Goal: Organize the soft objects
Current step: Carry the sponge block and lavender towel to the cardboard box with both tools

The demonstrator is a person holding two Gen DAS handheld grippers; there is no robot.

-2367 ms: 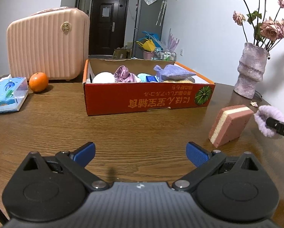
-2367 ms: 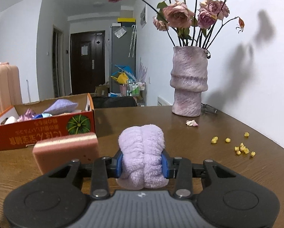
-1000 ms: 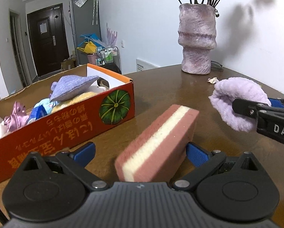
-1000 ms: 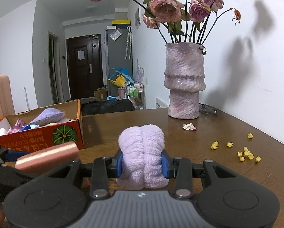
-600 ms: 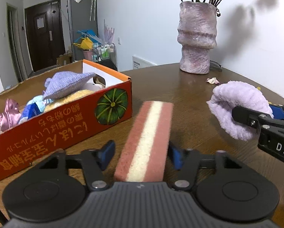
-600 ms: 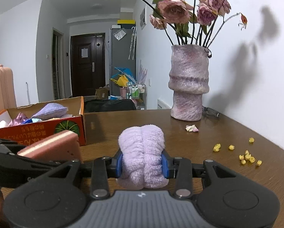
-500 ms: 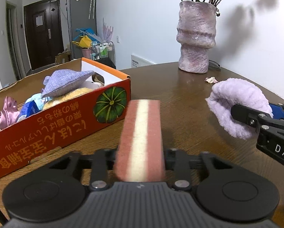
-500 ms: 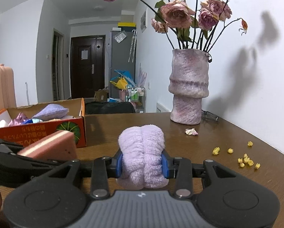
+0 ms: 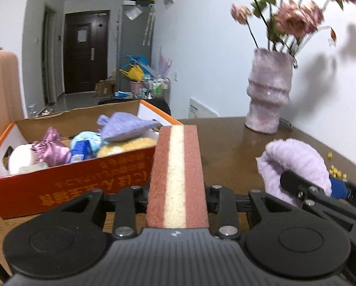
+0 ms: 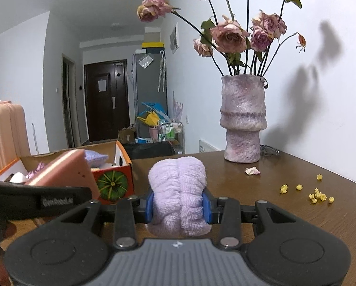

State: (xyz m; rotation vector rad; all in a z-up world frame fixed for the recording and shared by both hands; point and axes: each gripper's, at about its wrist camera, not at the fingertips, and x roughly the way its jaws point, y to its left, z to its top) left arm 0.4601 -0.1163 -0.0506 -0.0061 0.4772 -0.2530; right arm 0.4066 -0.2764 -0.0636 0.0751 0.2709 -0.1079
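Observation:
My left gripper [image 9: 177, 196] is shut on a pink-and-cream sponge block [image 9: 176, 174], held upright above the table just right of the orange cardboard box [image 9: 70, 181]. The box holds several soft items, among them a lilac pouch [image 9: 125, 128] and a purple scrunchie [image 9: 50, 146]. My right gripper [image 10: 178, 206] is shut on a fluffy lilac cloth [image 10: 179, 197], held above the table. That cloth shows at the right of the left wrist view [image 9: 294, 166]; the sponge [image 10: 65, 169] and box [image 10: 112, 181] show at the left of the right wrist view.
A pink vase of dried roses [image 10: 243, 119] stands at the table's far right by the wall. Yellow crumbs [image 10: 317, 194] and a petal [image 10: 252, 170] lie on the brown table [image 10: 297, 214]. A pink suitcase [image 10: 3, 140] stands behind the box.
My left gripper closed on the sponge, stood it upright and lifted it off the table; the view now looks down into the box. The right gripper, still holding the cloth, rose slightly.

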